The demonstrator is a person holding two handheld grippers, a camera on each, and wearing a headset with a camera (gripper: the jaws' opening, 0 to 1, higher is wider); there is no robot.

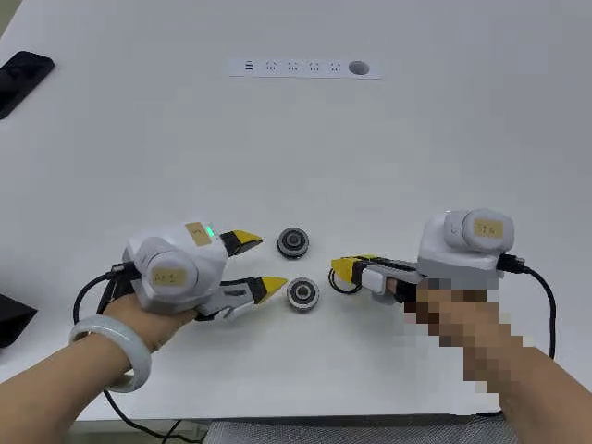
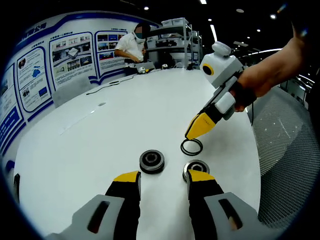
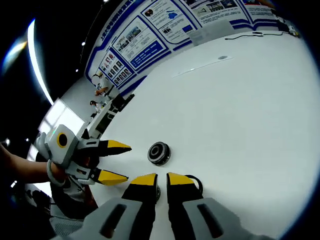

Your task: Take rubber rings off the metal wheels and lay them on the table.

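While the rubber ring is laid flat just right of the near wheel, at the almost closed right gripper (a grip cannot be told), the far wheel behind it is found nearer to the left gripper, whose jaws are spread apart.

White table: two metal wheels, rubber ring, power strip

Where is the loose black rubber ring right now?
In the head view, the rubber ring lies on the white table right of centre, at the yellow tips of the right gripper, just right of the nearer metal wheel.
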